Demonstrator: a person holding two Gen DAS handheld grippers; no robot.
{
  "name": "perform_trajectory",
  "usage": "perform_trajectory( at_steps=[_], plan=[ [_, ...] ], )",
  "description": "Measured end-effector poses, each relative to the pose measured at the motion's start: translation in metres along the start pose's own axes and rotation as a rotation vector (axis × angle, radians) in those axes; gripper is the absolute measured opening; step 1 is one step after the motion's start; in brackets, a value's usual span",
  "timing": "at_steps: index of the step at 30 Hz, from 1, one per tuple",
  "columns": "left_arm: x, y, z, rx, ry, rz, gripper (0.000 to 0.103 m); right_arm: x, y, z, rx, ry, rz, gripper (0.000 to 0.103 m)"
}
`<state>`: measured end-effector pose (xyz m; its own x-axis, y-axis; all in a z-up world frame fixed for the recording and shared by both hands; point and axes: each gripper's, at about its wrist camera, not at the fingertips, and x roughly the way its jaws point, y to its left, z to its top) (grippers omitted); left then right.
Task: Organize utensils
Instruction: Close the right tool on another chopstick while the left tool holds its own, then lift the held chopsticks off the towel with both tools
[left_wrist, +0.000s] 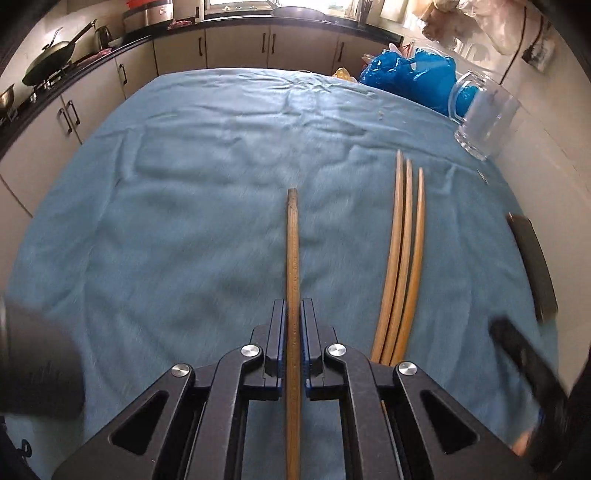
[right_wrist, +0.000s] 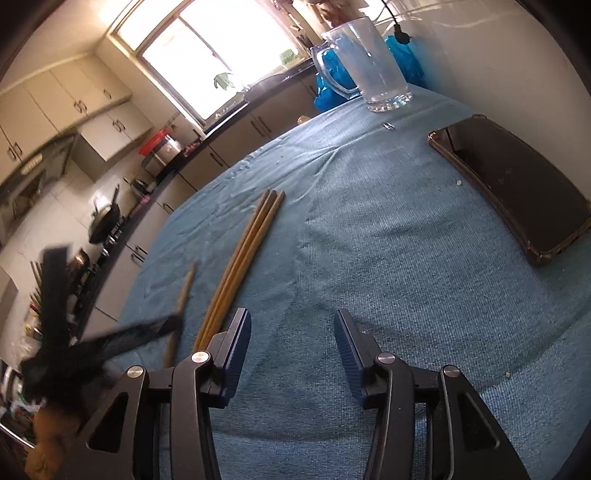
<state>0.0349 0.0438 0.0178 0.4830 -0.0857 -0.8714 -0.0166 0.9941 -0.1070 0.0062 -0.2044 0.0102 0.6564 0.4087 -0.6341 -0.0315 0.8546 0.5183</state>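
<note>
My left gripper (left_wrist: 294, 308) is shut on a single wooden chopstick (left_wrist: 293, 243), which runs forward from between its pads over the blue cloth. Just right of it three more chopsticks (left_wrist: 403, 251) lie side by side on the cloth. In the right wrist view the same bundle of three chopsticks (right_wrist: 245, 254) lies ahead to the left, and the blurred left gripper (right_wrist: 162, 328) holds the single chopstick (right_wrist: 184, 288) beside it. My right gripper (right_wrist: 291, 332) stands open low over bare cloth with nothing between its fingers. A clear glass mug (right_wrist: 369, 62) stands upright at the far end of the table.
A blue cloth (left_wrist: 177, 206) covers the table. A dark phone in a case (right_wrist: 513, 188) lies at the right edge. Blue plastic bags (left_wrist: 410, 74) sit behind the glass mug (left_wrist: 484, 114). Kitchen counters with a wok (left_wrist: 48, 62) line the far side and left.
</note>
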Motion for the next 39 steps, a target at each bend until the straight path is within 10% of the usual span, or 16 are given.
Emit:
perform_trajectory(
  at_steps=[6, 24, 39],
  plan=[
    [-0.018, 0.018, -0.034, -0.006, -0.06, -0.045, 0.007, 0.037, 0.032, 0.02, -0.105, 0.102, -0.007, 0.051],
    [-0.017, 0.034, -0.038, -0.047, -0.099, -0.145, 0.008, 0.109, 0.082, 0.072, -0.273, 0.192, -0.405, 0.014],
    [-0.039, 0.037, -0.076, -0.063, 0.008, -0.237, 0.007, 0.005, 0.031, 0.001, -0.306, 0.274, -0.338, 0.009]
  ],
)
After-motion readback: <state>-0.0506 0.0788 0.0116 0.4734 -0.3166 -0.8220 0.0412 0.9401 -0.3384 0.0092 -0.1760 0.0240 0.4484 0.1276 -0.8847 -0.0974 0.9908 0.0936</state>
